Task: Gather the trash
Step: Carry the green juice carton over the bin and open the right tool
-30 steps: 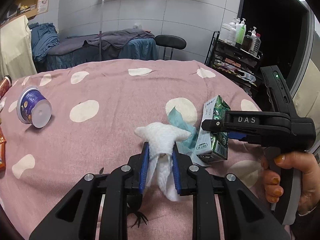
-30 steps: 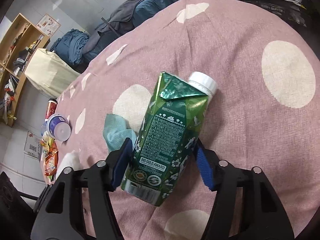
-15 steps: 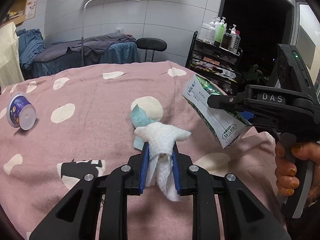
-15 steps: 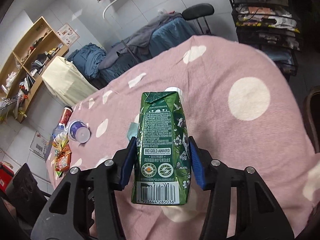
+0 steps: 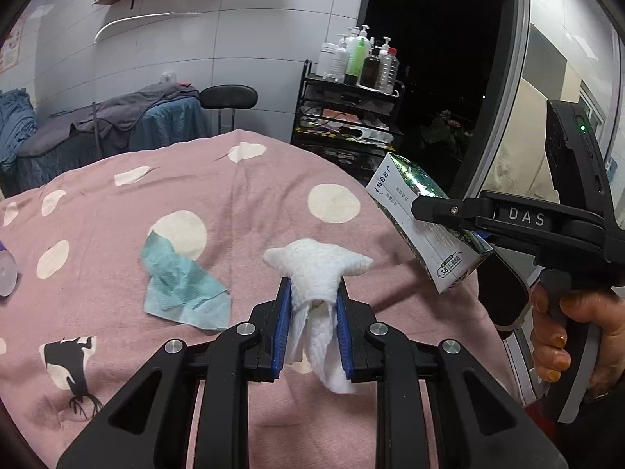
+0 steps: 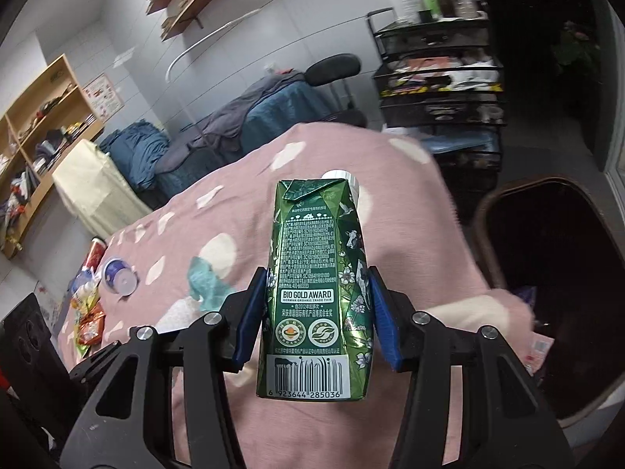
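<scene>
Right wrist view shows the right gripper (image 6: 312, 308) clamped on a green carton (image 6: 318, 293), lifted clear of the pink spotted bench (image 6: 410, 211), with a dark bin (image 6: 554, 273) just off its edge. The left gripper (image 5: 312, 328) pinches a white tissue wad (image 5: 317, 269). A teal paper scrap (image 5: 181, 285) lies uncollected. The foil carton could slip from its narrow side grip; the loose tissue could snag.

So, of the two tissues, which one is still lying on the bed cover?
The teal tissue, flat on the pink cover; the white tissue is clamped in the left claw.
</scene>
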